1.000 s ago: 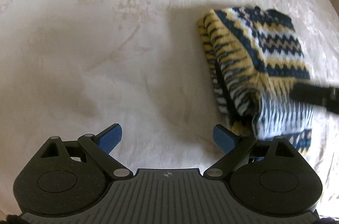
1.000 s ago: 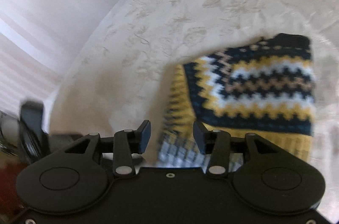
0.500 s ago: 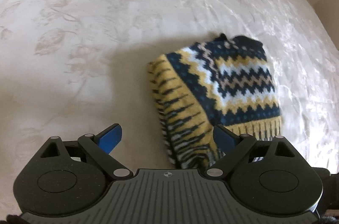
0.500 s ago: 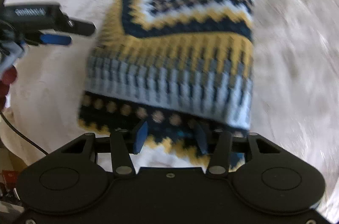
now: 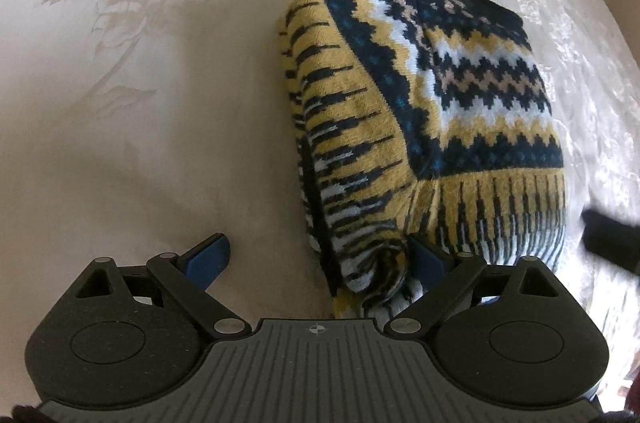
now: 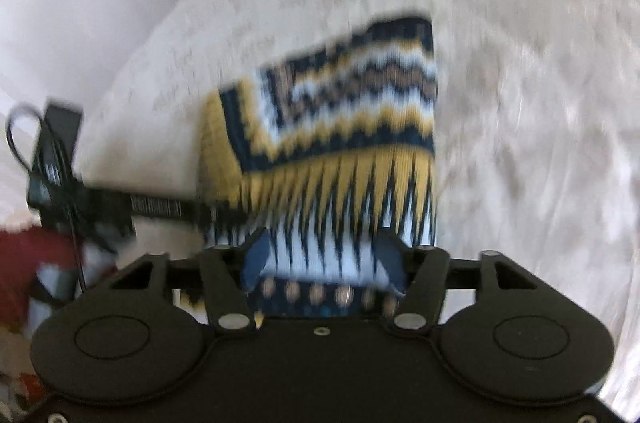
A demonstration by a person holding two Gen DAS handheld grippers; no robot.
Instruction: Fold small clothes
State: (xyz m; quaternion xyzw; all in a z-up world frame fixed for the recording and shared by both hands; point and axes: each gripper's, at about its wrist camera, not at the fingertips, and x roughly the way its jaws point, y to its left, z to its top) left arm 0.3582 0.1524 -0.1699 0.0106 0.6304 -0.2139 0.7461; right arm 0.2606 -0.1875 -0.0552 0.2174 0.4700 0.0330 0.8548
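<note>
Cream bedspread (image 5: 168, 127) with a woven leaf-and-vine pattern covers the bed and fills the left wrist view. On it, to the right of middle, lies a navy, mustard-yellow and white zigzag-knit woollen sweater (image 5: 432, 127), already folded into a thick, roughly rectangular bundle with a sleeve turned across its left side. The left tool (image 5: 318, 259) hangs low over the bundle's near corner with its jaws spread wide and nothing pinched; its blue right pad sits just beside, perhaps touching, the rolled near edge, while the left pad is over bare bedspread. A dark blur at the right edge is probably part of the other tool.

From the right wrist view, blurred by motion, the same sweater sits at centre on the bedspread, its striped ribbed hem nearest the camera. The right tool (image 6: 322, 263) has just been opening its jaws; the hem lies between the blue pads, but they appear to stand off the wool rather than press it. The left tool shows at the left of this view, beside a bit of red sleeve (image 6: 28, 259).

I judge the knit soft, thick and light: it will sag and spring open if lifted by one layer. Its fuzzy surface should not slip. The best hold looks to be across all layers at the near hem corners, one tool at each.
</note>
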